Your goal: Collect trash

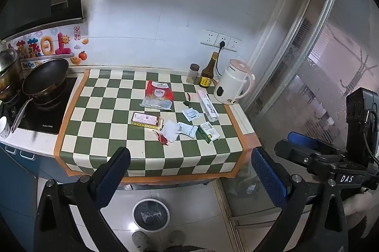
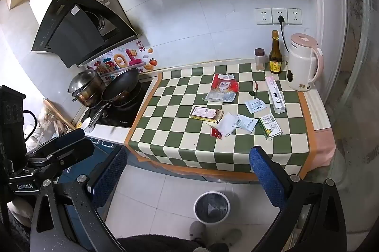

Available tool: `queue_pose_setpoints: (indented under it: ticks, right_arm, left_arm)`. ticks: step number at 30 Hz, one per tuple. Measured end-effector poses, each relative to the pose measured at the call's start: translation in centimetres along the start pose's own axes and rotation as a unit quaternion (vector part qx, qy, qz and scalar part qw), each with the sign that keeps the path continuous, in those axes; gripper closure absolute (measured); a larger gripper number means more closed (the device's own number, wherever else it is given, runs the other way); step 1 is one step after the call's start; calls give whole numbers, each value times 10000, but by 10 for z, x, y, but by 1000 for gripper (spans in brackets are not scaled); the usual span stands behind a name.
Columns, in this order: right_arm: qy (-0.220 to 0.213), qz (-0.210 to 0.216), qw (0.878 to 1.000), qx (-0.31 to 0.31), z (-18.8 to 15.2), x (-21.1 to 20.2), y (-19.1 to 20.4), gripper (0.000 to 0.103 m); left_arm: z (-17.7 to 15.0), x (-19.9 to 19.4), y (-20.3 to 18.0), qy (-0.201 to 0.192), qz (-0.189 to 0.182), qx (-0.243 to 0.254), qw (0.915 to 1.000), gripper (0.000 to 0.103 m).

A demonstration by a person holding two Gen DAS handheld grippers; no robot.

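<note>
Trash lies on a green-and-cream checkered counter mat: a red snack bag, a flat yellow-edged box, a crumpled white paper, a red wrapper, two white sachets, a green box and a long white "Doctor" box. A round bin with a dark liner stands on the floor below. My left gripper and right gripper are open, empty, held in front of the counter.
A stove with a wok and a steel pot is at the left. A spice jar, a brown bottle and a white kettle stand at the back right. A glass door is on the right.
</note>
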State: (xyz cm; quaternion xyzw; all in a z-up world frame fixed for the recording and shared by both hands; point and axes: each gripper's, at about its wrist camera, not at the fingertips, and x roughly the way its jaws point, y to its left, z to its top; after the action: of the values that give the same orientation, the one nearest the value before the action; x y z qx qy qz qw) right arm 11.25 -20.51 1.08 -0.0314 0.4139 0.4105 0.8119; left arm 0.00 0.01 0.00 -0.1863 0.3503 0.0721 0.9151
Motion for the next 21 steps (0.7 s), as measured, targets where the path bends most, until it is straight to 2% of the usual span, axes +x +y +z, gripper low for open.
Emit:
queue_pose_setpoints:
  ticks: [9, 15, 21]
  right_arm:
    - [-16, 65, 10000, 52, 3, 1, -9, 0]
    - [20, 68, 10000, 34, 7, -1, -9, 0]
    - [114, 132, 9998, 22, 5, 14, -13, 0]
  left_arm:
    - [-1, -3, 1, 23, 56, 18, 10000, 0]
    - [-7, 13, 5, 56, 72, -10, 10000, 0]
    - [-4, 15, 5, 106, 83, -22, 9999, 0]
